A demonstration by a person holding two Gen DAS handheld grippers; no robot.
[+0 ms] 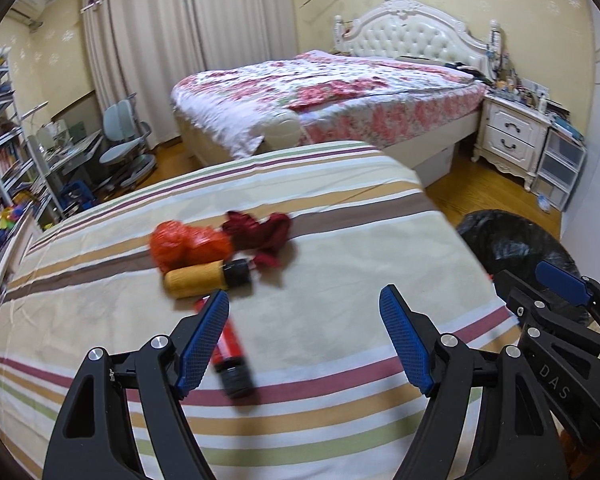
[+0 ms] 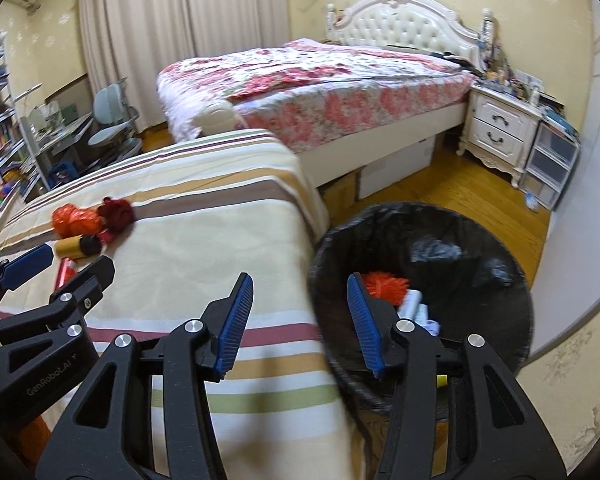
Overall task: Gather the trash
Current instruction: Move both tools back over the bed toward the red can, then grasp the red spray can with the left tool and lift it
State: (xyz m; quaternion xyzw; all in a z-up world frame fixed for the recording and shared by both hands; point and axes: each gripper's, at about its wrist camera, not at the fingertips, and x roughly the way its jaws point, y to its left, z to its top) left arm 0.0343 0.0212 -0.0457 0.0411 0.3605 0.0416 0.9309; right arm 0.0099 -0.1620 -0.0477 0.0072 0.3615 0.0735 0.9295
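Note:
On the striped cloth (image 1: pixel 320 248) lie an orange crumpled bag (image 1: pixel 184 242), a dark red crumpled wrapper (image 1: pixel 260 232), a yellow tube with a black cap (image 1: pixel 206 278) and a red tube with a black cap (image 1: pixel 232 356). My left gripper (image 1: pixel 304 304) is open and empty, its left finger just in front of the red tube. My right gripper (image 2: pixel 300 284) is open and empty over the near rim of a black-lined trash bin (image 2: pixel 492 240). The bin holds an orange spiky item (image 2: pixel 384 286) and white scraps (image 2: pixel 416 308). The trash pile (image 2: pixel 88 220) also shows in the right wrist view.
A large bed with a floral cover (image 1: pixel 320 88) stands behind the striped surface. A white nightstand (image 1: pixel 512 132) and plastic drawers (image 1: pixel 560 164) stand at the right. Shelves (image 1: pixel 4 140), a desk and a chair (image 1: pixel 124 140) fill the left. Wooden floor (image 2: pixel 460 184) surrounds the bin.

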